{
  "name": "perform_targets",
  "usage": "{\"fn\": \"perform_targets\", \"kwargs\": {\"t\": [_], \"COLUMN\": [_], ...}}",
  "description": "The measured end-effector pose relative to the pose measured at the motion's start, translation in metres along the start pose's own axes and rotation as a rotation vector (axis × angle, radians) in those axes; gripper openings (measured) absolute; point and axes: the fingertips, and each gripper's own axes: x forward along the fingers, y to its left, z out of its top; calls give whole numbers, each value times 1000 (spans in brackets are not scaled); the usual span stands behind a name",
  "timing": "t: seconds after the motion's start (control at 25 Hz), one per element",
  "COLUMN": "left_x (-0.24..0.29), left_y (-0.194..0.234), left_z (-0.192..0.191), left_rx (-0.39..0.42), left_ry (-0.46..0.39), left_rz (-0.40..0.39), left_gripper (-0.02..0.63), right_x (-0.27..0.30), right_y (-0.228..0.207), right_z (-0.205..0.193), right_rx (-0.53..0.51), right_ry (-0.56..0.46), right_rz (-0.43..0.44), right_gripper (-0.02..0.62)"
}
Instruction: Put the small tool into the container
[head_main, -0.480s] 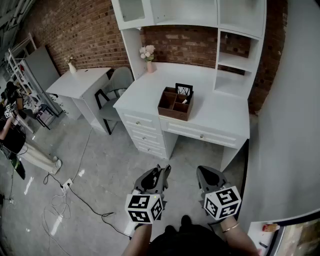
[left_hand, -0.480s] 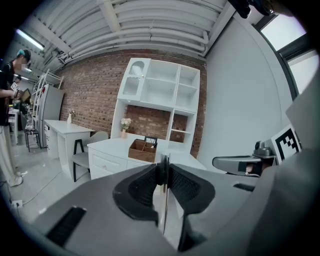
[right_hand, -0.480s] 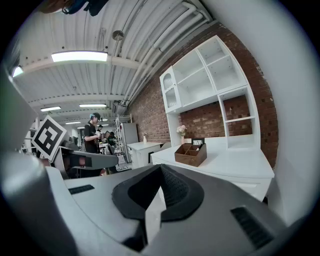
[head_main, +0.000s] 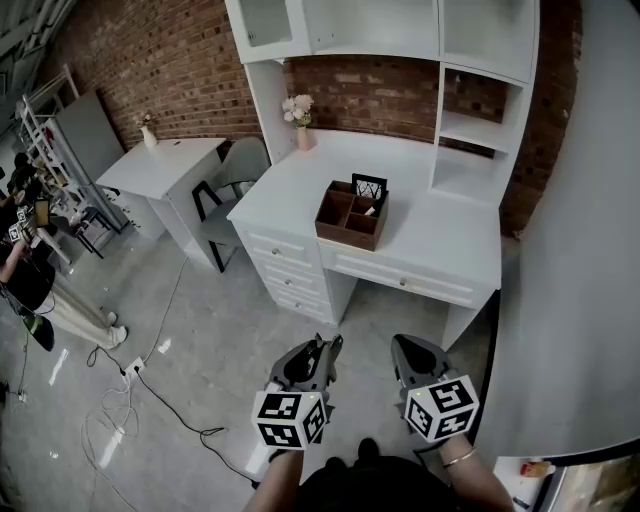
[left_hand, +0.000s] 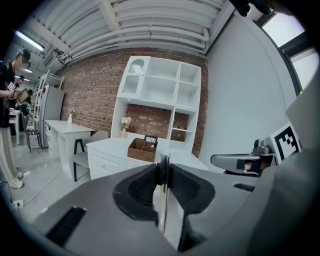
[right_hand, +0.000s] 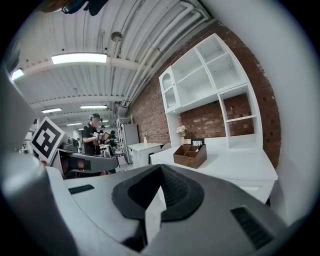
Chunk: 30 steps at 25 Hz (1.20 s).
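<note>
Off at the far left edge of the head view, a person (head_main: 22, 262) stands by metal racks, and a black cable (head_main: 170, 400) trails over the floor (head_main: 200, 330) toward the middle. Next come a small side table (head_main: 165, 165) and a grey chair (head_main: 232, 165). Right of them is the white tabletop (head_main: 440, 235), with the brown container (head_main: 350, 216) sitting on it, well apart from both tools.

Low in the frame, the left tool (head_main: 330, 348) has its jaws pressed on a thin pale strip (left_hand: 163, 159) that stands up between the tips. I take this for the small tool, though it is too slim to name for certain. Beside it, the right tool (head_main: 398, 347) is closed on nothing.

The main risk I see is the grip. Only the very tips pinch the strip, so a jolt on the walk over could twist it or let it slide out. The cable lies near the path and could snag a foot. At the container the dividers make narrow compartments, and something dark (head_main: 374, 206) already leans in one. A tilted release could leave the strip caught on a divider or lying on the tabletop.
</note>
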Motion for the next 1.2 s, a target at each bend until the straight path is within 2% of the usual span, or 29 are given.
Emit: {"fn": "perform_targets", "kwargs": {"t": [0.36,0.64,0.92,1.2], "left_x": [18,49,109,190], "left_y": [3,19,63,113], "left_z": [16,25,40,72], "left_rx": [4,2,-13,-13], "left_ry": [-20,-20,-8,10], "left_rz": [31,32,20,-23], "left_gripper": [77,77,77,77], "right_x": [10,39,102,192], "right_y": [-26,-42,-67,-95], "right_z": [5,10,17,42], "right_rx": [17,25,26,53], "right_ry": [-1,2,14,11], "right_rz": [-2,-7,-36,-64], "right_gripper": [5,5,3,5]}}
